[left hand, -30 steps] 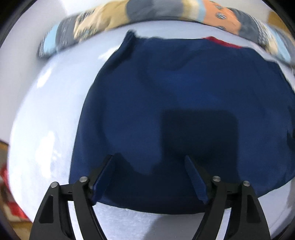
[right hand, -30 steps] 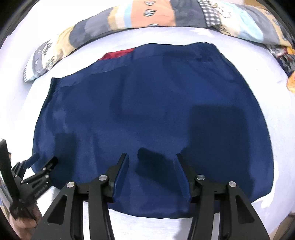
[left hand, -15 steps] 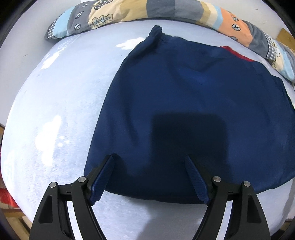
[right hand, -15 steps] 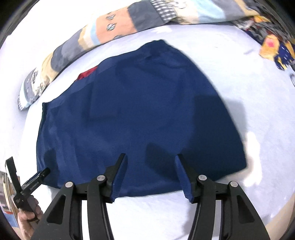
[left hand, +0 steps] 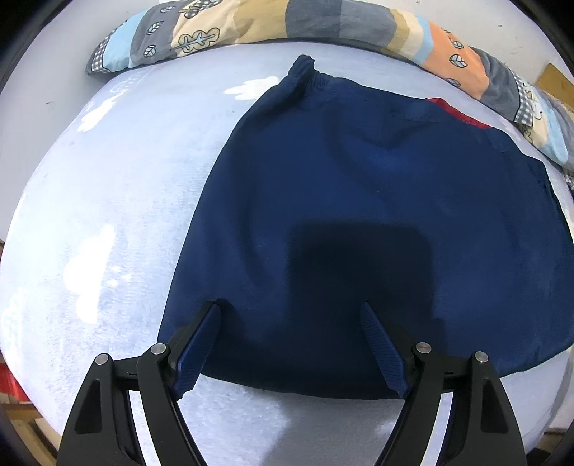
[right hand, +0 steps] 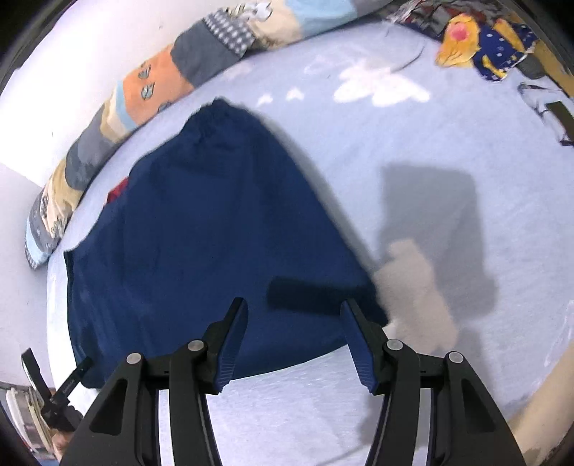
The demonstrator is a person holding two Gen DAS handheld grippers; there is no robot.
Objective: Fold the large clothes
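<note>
A large navy garment [left hand: 358, 215] lies spread flat on the pale blue bed [left hand: 107, 215]. Its gathered waistband [left hand: 305, 71] is at the far edge, and a red patch [left hand: 455, 111] shows there too. My left gripper [left hand: 290, 308] hangs open just above the garment's near left corner, holding nothing. My right gripper [right hand: 294, 304] is open over the near right corner of the garment [right hand: 215, 233], with nothing between its fingers. In the right wrist view the left gripper [right hand: 57, 365] shows at the lower left, by the other near corner.
A long patchwork pillow [left hand: 287, 21] runs along the wall behind the garment. Colourful clothes [right hand: 484, 50] are piled at the bed's far right. Bare sheet [right hand: 466, 143] lies right of the garment, and the bed's near edge is close below both grippers.
My right gripper has slid right along the garment's near edge to its right corner, and its view has rolled. The left gripper has stayed by the left corner.
</note>
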